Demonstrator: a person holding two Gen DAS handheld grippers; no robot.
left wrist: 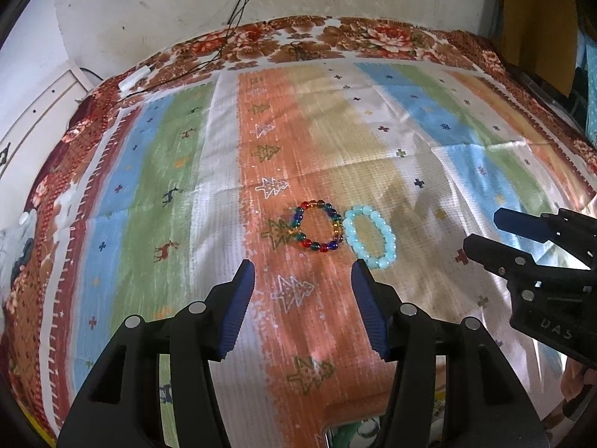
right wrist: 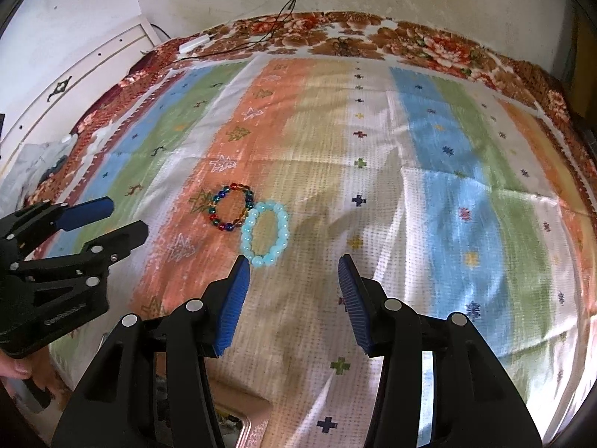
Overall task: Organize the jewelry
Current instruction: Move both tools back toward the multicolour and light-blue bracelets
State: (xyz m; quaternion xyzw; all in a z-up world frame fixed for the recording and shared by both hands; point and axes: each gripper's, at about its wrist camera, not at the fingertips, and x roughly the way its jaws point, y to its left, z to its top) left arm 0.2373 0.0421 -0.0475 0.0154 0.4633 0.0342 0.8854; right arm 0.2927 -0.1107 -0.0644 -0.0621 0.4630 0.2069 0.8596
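Note:
A multicoloured bead bracelet (left wrist: 317, 230) lies flat on the striped cloth (left wrist: 209, 171), touching a light blue bead bracelet (left wrist: 370, 236) on its right. Both show in the right wrist view, the multicoloured bracelet (right wrist: 232, 211) to the left of the light blue bracelet (right wrist: 265, 234). My left gripper (left wrist: 304, 270) is open and empty, just short of the bracelets. My right gripper (right wrist: 293, 265) is open and empty, its left fingertip close to the light blue bracelet. Each gripper shows in the other's view, the right gripper (left wrist: 479, 233) and the left gripper (right wrist: 128, 218).
The cloth (right wrist: 429, 186) covers a bed against a stained wall. A white charger and black cables (left wrist: 134, 76) lie at the far left edge. A pink box rim (right wrist: 242, 416) shows at the near edge below the grippers. Dark furniture (left wrist: 541, 18) stands at far right.

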